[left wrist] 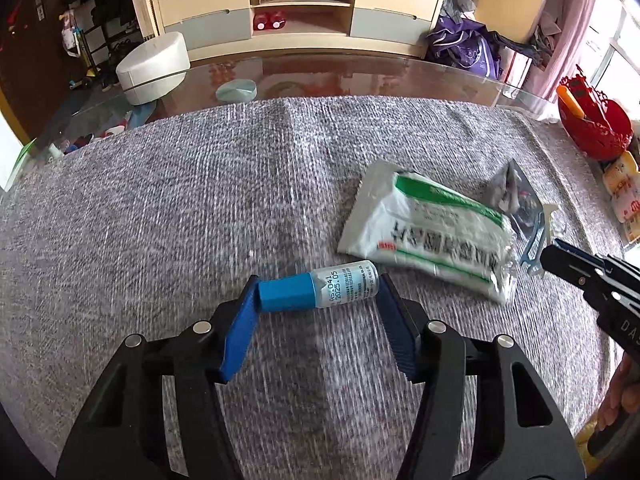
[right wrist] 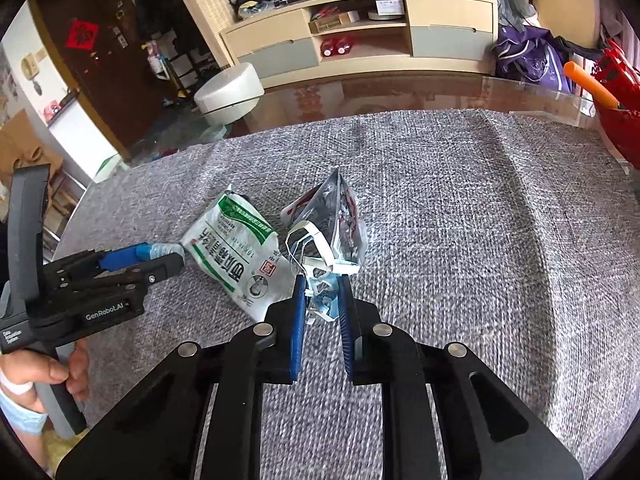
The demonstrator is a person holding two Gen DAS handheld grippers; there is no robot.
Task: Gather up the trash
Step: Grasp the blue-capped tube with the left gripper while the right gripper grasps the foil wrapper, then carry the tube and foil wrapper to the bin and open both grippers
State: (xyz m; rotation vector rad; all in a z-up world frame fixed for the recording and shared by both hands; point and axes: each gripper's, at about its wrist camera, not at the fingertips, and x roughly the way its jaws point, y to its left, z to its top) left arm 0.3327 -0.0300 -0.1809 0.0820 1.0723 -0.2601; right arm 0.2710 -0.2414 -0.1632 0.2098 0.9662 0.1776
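Observation:
My left gripper point(left wrist: 318, 290) is shut on a small bottle with a blue cap point(left wrist: 320, 290), held crosswise just above the grey cloth; it also shows in the right wrist view point(right wrist: 154, 251). A white and green packet point(left wrist: 426, 228) lies on the cloth to its right and shows in the right wrist view point(right wrist: 236, 254). My right gripper point(right wrist: 323, 290) is shut on a crumpled blue and white wrapper point(right wrist: 320, 286). A torn silver wrapper point(right wrist: 336, 220) stands just beyond it.
A grey cloth point(left wrist: 180, 208) covers the glass table point(left wrist: 320, 76). A red basket point(left wrist: 592, 124) with an orange-handled tool stands at the right edge. Yellow packets point(left wrist: 624, 192) lie beside it. A white round stool point(left wrist: 154, 68) and a cabinet stand beyond the table.

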